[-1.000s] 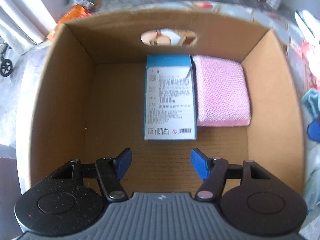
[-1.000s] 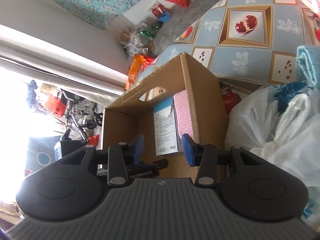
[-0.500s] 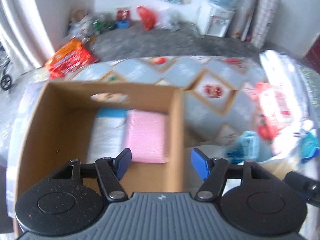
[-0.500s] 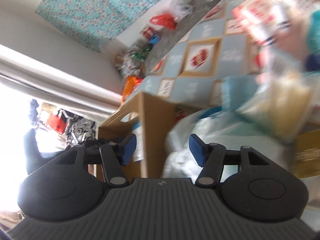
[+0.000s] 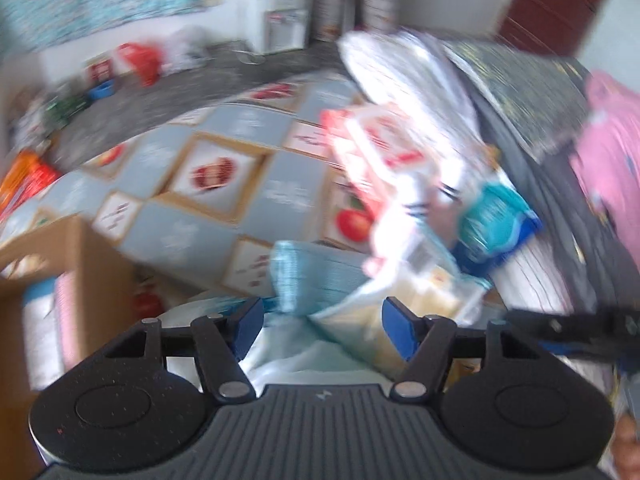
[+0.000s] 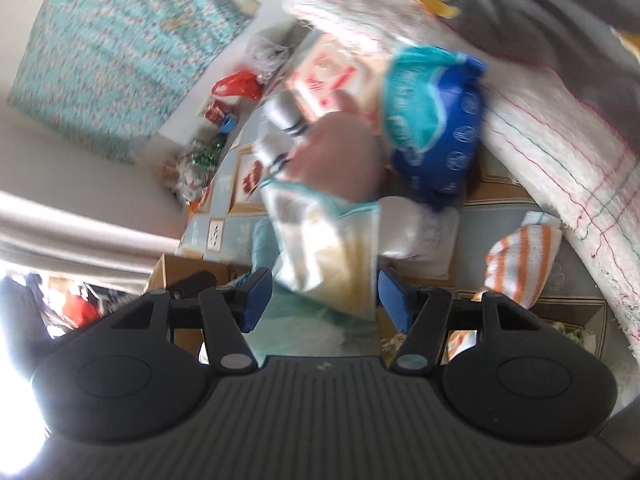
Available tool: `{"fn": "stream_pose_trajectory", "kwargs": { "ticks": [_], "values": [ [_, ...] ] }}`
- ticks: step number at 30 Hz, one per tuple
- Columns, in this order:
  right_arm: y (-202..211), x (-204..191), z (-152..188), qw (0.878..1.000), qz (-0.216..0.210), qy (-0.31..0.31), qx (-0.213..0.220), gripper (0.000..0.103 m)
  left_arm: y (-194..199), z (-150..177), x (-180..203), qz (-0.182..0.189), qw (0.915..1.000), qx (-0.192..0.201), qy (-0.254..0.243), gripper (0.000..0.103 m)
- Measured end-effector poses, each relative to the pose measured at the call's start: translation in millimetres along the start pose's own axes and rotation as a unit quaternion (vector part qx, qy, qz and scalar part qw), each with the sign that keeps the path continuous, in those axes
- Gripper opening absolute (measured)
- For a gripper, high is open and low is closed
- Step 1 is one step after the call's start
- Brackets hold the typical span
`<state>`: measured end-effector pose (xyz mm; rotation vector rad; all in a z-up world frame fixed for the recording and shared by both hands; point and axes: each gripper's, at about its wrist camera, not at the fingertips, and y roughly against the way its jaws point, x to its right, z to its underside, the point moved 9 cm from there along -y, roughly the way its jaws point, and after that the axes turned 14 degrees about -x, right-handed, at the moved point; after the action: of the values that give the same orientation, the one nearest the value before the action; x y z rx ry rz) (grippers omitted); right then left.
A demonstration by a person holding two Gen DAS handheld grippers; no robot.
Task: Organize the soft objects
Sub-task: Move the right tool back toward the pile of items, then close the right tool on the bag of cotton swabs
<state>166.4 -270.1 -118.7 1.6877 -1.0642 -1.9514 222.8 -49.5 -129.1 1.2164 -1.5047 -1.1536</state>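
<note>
Now the clear packet (image 6: 332, 264) with a pale yellow soft thing inside lies on top of the pile of soft goods, just ahead of the right tongs (image 6: 325, 296). Its lower edge reaches down between the two blue pads, but the pads do not press on it. The jaws of the right tongs have just been opening and stand apart, gripping nothing.

In the left wrist view the same packet (image 5: 396, 320) sits ahead of the left tongs (image 5: 322, 328), nearer to the right pad. The left tongs are also open, with nothing gripped; their jaws have just closed a little. A folded light blue cloth (image 5: 316, 276) lies just beyond the gap of the left tongs, beside the packet.

Farther from the right tongs, above the packet, there is a blue and teal pack (image 6: 436, 120), and to its left a red and white pack (image 6: 328, 76). A pair of white socks (image 6: 280, 128) with dark stripes lies to the left of them. An orange striped cloth (image 6: 520, 260) lies to the right of the right tongs.

The cardboard box (image 5: 92, 264) is to the left of the left tongs, well apart from the packet. Inside it a pink thing (image 5: 66, 320) can be seen, but blurred. All this rests on a tablecloth (image 5: 224, 184) with fruit pictures.
</note>
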Motion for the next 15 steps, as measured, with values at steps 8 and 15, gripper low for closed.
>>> {"fn": "stream_pose_trajectory", "kwargs": {
  "ticks": [8, 15],
  "values": [
    [-66, 32, -18, 0.996, -0.063, -0.061, -0.034, 0.059, -42, -2, 36, -0.037, 0.99, -0.033, -0.132, 0.052],
    [-103, 38, -24, 0.993, -0.076, -0.077, -0.05, 0.059, -71, -10, 41, -0.018, 0.9864, -0.067, -0.149, 0.055]
  ]
}}
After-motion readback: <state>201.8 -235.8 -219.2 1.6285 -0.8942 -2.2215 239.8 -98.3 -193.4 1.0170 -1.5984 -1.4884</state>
